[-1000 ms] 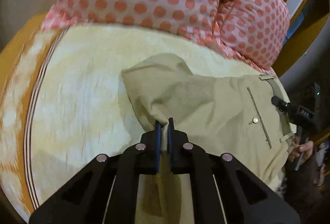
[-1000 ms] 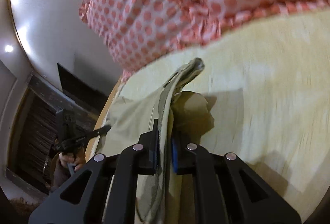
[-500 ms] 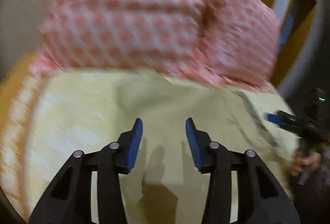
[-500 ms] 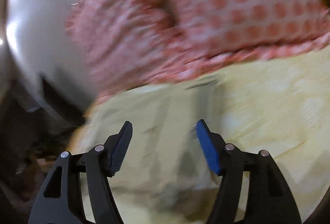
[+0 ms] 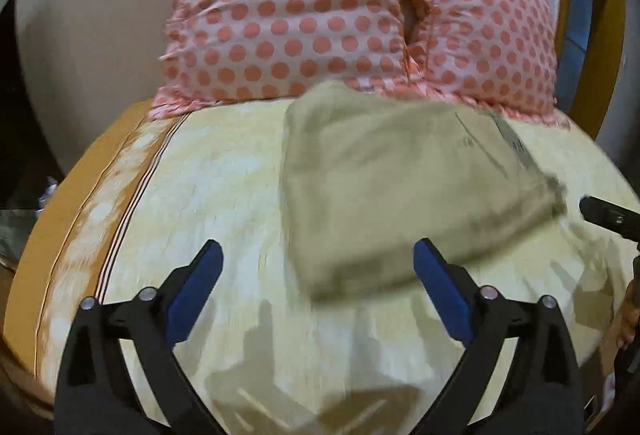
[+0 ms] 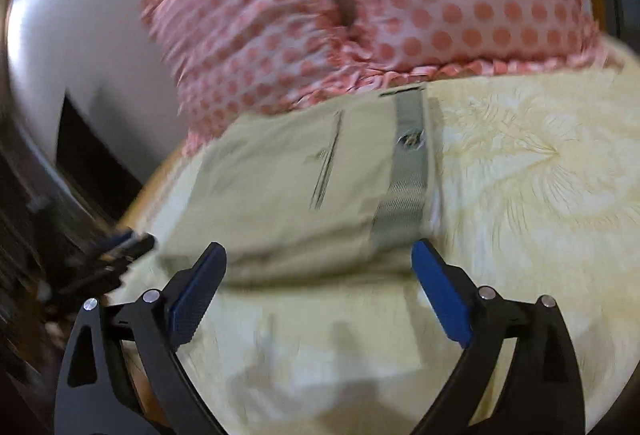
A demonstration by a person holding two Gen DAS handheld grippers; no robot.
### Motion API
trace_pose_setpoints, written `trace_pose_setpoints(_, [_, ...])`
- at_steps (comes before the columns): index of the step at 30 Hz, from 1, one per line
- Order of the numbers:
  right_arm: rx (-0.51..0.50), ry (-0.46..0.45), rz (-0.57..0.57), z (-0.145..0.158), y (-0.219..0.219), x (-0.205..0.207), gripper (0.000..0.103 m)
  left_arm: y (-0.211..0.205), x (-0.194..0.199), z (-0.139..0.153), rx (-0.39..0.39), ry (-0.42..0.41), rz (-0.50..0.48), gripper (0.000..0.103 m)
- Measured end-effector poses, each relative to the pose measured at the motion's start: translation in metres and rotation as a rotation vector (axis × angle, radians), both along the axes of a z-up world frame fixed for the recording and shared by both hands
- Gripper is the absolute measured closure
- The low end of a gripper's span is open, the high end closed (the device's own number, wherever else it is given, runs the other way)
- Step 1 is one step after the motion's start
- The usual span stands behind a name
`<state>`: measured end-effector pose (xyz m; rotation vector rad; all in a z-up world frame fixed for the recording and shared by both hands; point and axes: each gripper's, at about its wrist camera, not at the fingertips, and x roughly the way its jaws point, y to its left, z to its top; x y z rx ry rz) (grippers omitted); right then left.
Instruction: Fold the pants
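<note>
The khaki pants (image 5: 404, 187) lie folded in a flat rectangle on the pale yellow bedspread (image 5: 224, 195), just below the pillows. In the right wrist view the pants (image 6: 288, 191) show a grey waistband and a back pocket seam. My left gripper (image 5: 318, 267) is open and empty, hovering just short of the pants' near edge. My right gripper (image 6: 319, 267) is open and empty, also just short of the pants' near edge. The right gripper's tip (image 5: 608, 215) shows at the right edge of the left wrist view.
Two pink pillows with orange polka dots (image 5: 304, 19) lean against the wall behind the pants, also seen in the right wrist view (image 6: 400, 7). The bed's orange border (image 5: 80, 195) runs along the left. Dark furniture (image 6: 36, 215) stands beyond the bed's left edge.
Both grippers were shut on the pants' fabric a second ago. They have let go, opened wide and drawn back, and the pants now lie folded flat.
</note>
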<state>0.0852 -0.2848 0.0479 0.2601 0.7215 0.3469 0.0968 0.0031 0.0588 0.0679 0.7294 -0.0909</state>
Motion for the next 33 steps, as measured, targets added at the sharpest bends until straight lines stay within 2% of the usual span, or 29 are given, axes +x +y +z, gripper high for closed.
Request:
trace_pose_setpoints(2, [-0.083, -0.014, -0.009, -0.013, 0.017, -0.020, 0.006, -0.004, -0.024, -0.011, 0.021, 0.013, 0.010, 0.005])
trace_pose_setpoints(5, [-0.175, -0.028, -0.016, -0.025, 0.042, -0.029, 0.006, -0.010, -0.040, -0.026, 0.043, 0.028, 0.032, 0.004])
trace_pose_setpoints(8, [-0.197, -0.004, -0.039, -0.034, 0.049, -0.029, 0.005, -0.010, -0.047, -0.038, 0.033, 0.063, 0.052, 0.002])
trace_pose_setpoints(10, [-0.220, -0.019, -0.068, -0.035, 0.051, -0.033, 0.002, -0.005, -0.054, -0.042, -0.002, 0.051, 0.065, 0.002])
trace_pose_setpoints(15, [-0.329, -0.071, -0.110, -0.044, 0.065, -0.039, 0.001, -0.007, -0.063, -0.047, -0.008, 0.002, 0.074, 0.002])
trace_pose_setpoints(21, [-0.316, -0.085, -0.146, -0.046, 0.064, -0.040, 0.001, -0.009, -0.067, -0.049, -0.010, -0.039, 0.088, 0.002])
trace_pose_setpoints(33, [-0.316, -0.089, -0.145, -0.045, 0.063, -0.041, 0.001, -0.009, -0.066, -0.049, -0.010, -0.046, 0.084, 0.002])
